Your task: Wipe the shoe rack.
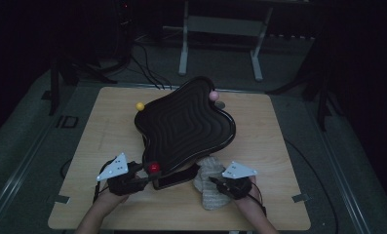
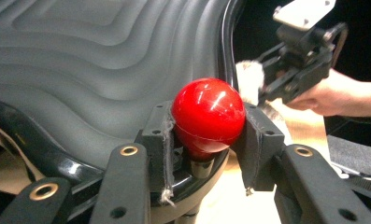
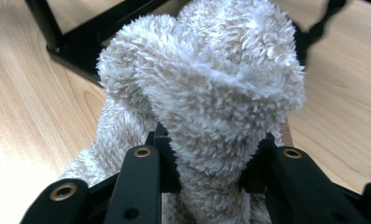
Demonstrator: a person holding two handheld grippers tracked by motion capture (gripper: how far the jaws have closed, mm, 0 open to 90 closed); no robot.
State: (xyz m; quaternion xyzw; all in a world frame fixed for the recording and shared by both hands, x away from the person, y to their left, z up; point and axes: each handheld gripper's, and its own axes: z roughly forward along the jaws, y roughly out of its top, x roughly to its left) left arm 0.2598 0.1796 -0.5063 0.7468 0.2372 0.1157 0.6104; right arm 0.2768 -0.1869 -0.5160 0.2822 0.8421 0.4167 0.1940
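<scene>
Wooden table (image 1: 108, 146), pale grain. Yellow ball (image 1: 140, 106) sits toward 11 o'clock on it, pink ball (image 1: 213, 96) toward 1 o'clock. Beyond the far edge at 12 o'clock: grey metal stand legs (image 1: 183, 53) and loose cables (image 1: 149, 70) on dark floor.

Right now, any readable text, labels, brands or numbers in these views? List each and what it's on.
None: no words, numbers or signs can be read in any view.
black tray: bare ridged surface, no label.
red knob: plain gloss, no marking.
fluffy cloth: no tag in sight.
left gripper and right gripper: bare black jaws, no print.
grey plates: holes, no lettering.
Background in the high view: too dark to tell.
</scene>
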